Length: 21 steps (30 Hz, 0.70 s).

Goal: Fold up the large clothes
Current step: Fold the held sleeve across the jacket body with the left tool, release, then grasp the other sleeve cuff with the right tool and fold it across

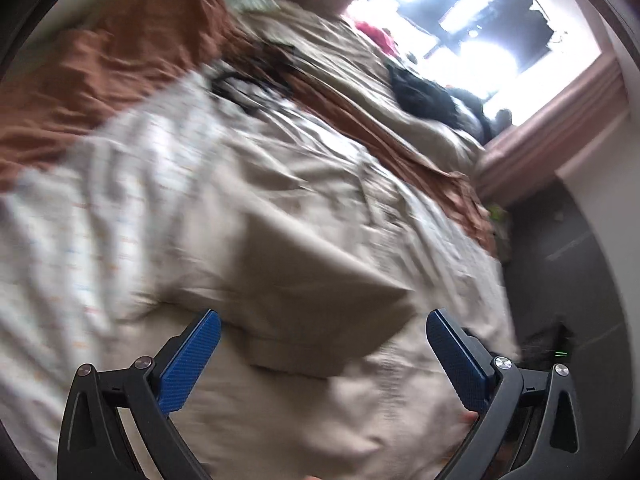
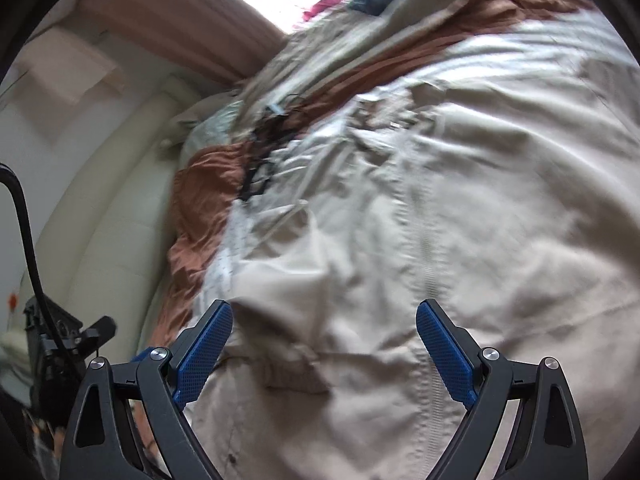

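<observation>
A large beige garment (image 1: 304,264) lies spread and creased on the bed, one flap folded over near the front. It also fills the right wrist view (image 2: 400,240), where a long seam runs down it. My left gripper (image 1: 322,320) is open just above the folded flap, its blue pads (image 1: 192,360) apart with cloth between them but not pinched. My right gripper (image 2: 324,312) is open above a rumpled part of the garment, holding nothing. Both views are motion-blurred.
A rust-brown sheet (image 1: 120,56) and a white patterned sheet (image 1: 80,220) cover the bed. A black strappy item (image 1: 248,84) lies mid-bed, dark clothes (image 1: 424,96) and a red item (image 1: 376,34) lie near the bright window. The dark floor (image 1: 560,248) is on the right; a padded headboard (image 2: 104,208) stands on the left.
</observation>
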Each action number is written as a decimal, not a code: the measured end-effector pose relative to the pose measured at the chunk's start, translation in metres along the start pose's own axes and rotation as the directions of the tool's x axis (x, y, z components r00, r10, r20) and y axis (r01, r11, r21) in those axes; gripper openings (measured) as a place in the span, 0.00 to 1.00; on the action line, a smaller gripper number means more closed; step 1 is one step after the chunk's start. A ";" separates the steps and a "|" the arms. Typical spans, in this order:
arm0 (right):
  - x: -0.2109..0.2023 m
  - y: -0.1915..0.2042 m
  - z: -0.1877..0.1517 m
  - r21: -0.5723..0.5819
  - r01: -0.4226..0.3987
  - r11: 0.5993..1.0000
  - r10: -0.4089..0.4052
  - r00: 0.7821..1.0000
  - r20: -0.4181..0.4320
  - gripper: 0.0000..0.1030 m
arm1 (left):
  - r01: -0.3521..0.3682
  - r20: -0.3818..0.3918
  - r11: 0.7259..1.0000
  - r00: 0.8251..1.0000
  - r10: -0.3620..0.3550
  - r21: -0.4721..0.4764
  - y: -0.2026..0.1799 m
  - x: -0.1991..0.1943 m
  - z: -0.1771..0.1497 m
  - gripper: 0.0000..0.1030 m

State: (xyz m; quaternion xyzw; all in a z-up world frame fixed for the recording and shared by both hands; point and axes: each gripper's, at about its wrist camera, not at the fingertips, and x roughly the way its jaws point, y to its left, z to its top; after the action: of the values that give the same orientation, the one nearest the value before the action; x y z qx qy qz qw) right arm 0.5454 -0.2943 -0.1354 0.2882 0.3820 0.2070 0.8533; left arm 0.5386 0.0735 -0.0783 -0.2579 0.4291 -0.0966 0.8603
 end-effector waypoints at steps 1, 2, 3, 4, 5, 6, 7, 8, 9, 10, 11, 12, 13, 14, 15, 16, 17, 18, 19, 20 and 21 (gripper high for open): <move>0.003 0.011 -0.003 -0.039 -0.012 0.999 0.012 1.000 -0.007 0.91 | -0.037 0.019 0.999 0.999 0.037 0.004 0.011 -0.005 -0.001 1.00; 0.007 0.022 -0.007 -0.077 -0.016 0.997 0.015 1.000 -0.018 0.91 | -0.062 0.030 0.998 0.998 0.062 0.005 0.021 -0.009 -0.003 1.00; 0.012 0.031 -0.010 -0.108 -0.013 0.994 0.010 1.000 -0.028 0.91 | -0.085 0.032 0.996 0.996 0.085 -0.001 0.032 -0.012 -0.005 1.00; 0.018 0.040 -0.015 -0.145 -0.004 0.989 -0.001 0.999 -0.037 0.91 | -0.102 0.031 0.995 0.994 0.102 -0.011 0.043 -0.016 -0.007 1.00; 0.027 0.048 -0.020 -0.176 0.006 0.984 -0.015 0.999 -0.048 0.91 | -0.114 0.031 0.993 0.993 0.115 -0.022 0.055 -0.020 -0.010 0.98; 0.035 0.053 -0.024 -0.191 0.012 0.982 -0.023 0.998 -0.058 0.91 | -0.128 0.031 0.991 0.991 0.129 -0.034 0.066 -0.023 -0.015 0.97; 0.046 0.057 -0.028 -0.203 0.018 0.979 -0.034 0.997 -0.074 0.91 | -0.138 0.032 0.990 0.990 0.139 -0.042 0.075 -0.027 -0.018 0.94; 0.057 0.059 -0.031 -0.207 0.022 0.978 -0.042 0.995 -0.091 0.91 | -0.150 0.033 0.987 0.988 0.151 -0.050 0.086 -0.031 -0.022 0.93; 0.065 0.061 -0.033 -0.208 0.022 0.978 -0.044 0.994 -0.103 0.91 | -0.158 0.038 0.986 0.986 0.160 -0.058 0.095 -0.035 -0.027 0.92; 0.076 0.063 -0.036 -0.213 0.023 0.977 -0.048 0.992 -0.114 0.91 | -0.164 0.043 0.984 0.985 0.166 -0.064 0.101 -0.039 -0.030 0.92; 0.086 0.065 -0.039 -0.225 0.028 0.974 -0.058 0.990 -0.126 0.91 | -0.175 0.049 0.982 0.983 0.179 -0.073 0.112 -0.043 -0.034 0.92; 0.093 0.066 -0.042 -0.237 0.040 0.971 -0.073 0.989 -0.130 0.91 | -0.183 0.052 0.980 0.981 0.187 -0.083 0.121 -0.048 -0.038 0.91; 0.102 0.068 -0.046 -0.255 0.062 0.965 -0.099 0.986 -0.133 0.91 | -0.188 0.056 0.978 0.980 0.193 -0.093 0.129 -0.051 -0.041 0.91; 0.109 0.070 -0.050 -0.276 0.083 0.957 -0.126 0.982 -0.140 0.91 | -0.191 0.058 0.976 0.979 0.197 -0.103 0.136 -0.053 -0.044 0.91; 0.113 0.071 -0.053 -0.290 0.095 0.952 -0.142 0.979 -0.145 0.91 | -0.193 0.059 0.975 0.978 0.201 -0.112 0.143 -0.056 -0.048 0.91; 0.116 0.073 -0.055 -0.298 0.104 0.949 -0.153 0.977 -0.149 0.91 | -0.197 0.060 0.973 0.977 0.205 -0.122 0.149 -0.057 -0.050 0.91; 0.120 0.074 -0.058 -0.303 0.106 0.947 -0.159 0.975 -0.154 0.91 | -0.200 0.061 0.971 0.976 0.209 -0.131 0.155 -0.059 -0.052 0.91; 0.122 0.075 -0.060 -0.311 0.111 0.944 -0.166 0.973 -0.158 0.91 | -0.204 0.063 0.969 0.975 0.215 -0.140 0.159 -0.060 -0.053 0.91; 0.125 0.076 -0.062 -0.325 0.123 0.938 -0.183 0.970 -0.160 0.91 | -0.209 0.064 0.966 0.973 0.221 -0.150 0.164 -0.060 -0.055 0.91; 0.128 0.078 -0.064 -0.344 0.142 0.928 -0.206 0.966 -0.158 0.91 | -0.211 0.064 0.965 0.973 0.223 -0.159 0.168 -0.060 -0.057 0.91; 0.133 0.081 -0.068 -0.369 0.164 0.915 -0.236 0.959 -0.157 0.91 | -0.208 0.061 0.963 0.973 0.221 -0.169 0.171 -0.059 -0.058 0.90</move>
State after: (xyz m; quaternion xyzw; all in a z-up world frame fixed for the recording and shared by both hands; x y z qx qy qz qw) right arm 0.5650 -0.1355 -0.1903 0.0680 0.4493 0.2110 0.8655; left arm 0.4470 0.2209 -0.1567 -0.2824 0.4265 0.0426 0.8582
